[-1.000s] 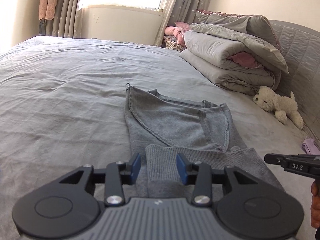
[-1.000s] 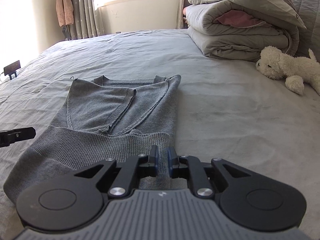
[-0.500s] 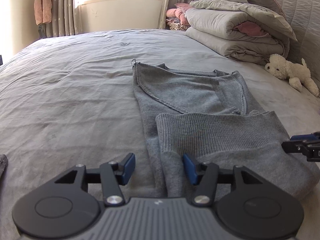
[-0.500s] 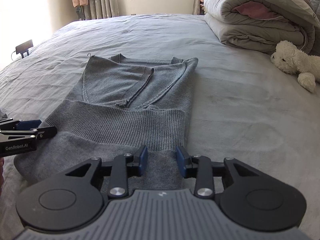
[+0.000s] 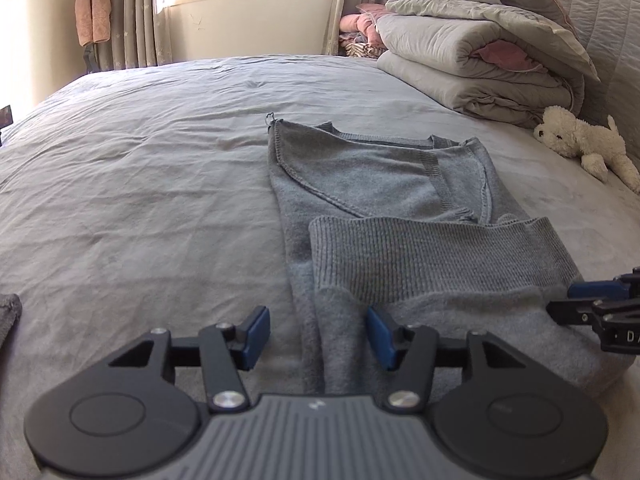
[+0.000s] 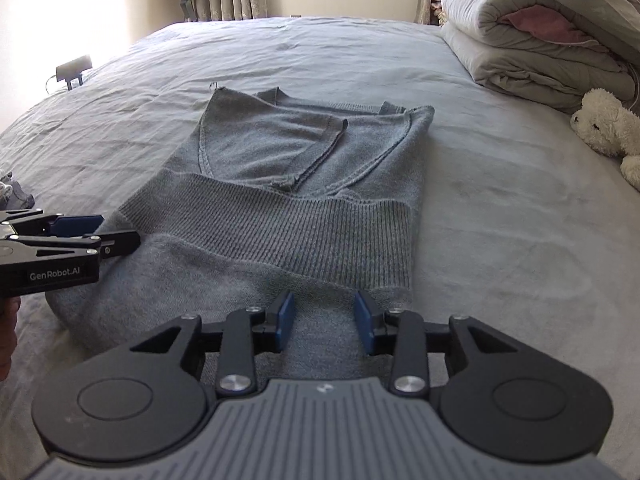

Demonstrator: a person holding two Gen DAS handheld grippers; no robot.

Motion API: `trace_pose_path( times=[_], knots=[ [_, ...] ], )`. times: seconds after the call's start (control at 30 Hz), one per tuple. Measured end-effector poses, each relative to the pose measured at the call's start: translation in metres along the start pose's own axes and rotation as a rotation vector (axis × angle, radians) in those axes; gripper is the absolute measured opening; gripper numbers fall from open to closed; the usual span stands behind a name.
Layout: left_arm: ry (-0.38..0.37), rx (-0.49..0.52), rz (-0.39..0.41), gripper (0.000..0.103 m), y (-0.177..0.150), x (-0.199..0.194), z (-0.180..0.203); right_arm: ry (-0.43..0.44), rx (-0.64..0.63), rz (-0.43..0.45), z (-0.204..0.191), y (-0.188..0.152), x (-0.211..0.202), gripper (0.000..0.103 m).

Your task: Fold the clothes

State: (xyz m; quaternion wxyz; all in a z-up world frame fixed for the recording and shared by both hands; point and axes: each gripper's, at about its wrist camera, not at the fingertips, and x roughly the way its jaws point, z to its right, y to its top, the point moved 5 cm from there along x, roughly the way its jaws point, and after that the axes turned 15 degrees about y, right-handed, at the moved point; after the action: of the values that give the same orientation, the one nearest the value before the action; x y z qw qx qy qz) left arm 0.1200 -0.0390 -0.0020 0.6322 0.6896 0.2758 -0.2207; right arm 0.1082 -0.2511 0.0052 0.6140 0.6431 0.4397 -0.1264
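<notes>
Grey bed, folded duvet, plush dog, curtains

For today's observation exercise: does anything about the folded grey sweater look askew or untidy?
Yes. The grey sweater has its ribbed hem folded up unevenly: the band runs slanted and overhangs the body on the left. A sleeve cuff is bunched at its centre.

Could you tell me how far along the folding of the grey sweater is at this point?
Done: the grey sweater lies on the bed, sleeves folded in and ribbed hem turned up over the body. In hand: nothing; the left tongs stand open, and the right tongs are opening, over the near fold. Left: probably another fold.
</notes>
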Motion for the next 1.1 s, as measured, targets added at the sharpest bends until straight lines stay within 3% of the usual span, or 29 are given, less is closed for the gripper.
trace_pose_path(
  times=[0.23, 0.87, 1.1],
  knots=[
    [-0.007, -0.038, -0.007, 0.055, 0.002, -0.005, -0.005, 0.022, -0.002, 0.035, -0.005, 0.002, -0.007, 0.040],
    [-0.012, -0.107, -0.070, 0.055, 0.000, -0.005, -0.018, 0.016, 0.018, 0.028, -0.005, 0.000, -0.012, 0.043],
    [-0.037, -0.071, -0.057, 0.052, -0.011, -0.020, -0.008, 0.024, -0.002, 0.000, -0.012, -0.005, -0.007, 0.044]
  ],
)
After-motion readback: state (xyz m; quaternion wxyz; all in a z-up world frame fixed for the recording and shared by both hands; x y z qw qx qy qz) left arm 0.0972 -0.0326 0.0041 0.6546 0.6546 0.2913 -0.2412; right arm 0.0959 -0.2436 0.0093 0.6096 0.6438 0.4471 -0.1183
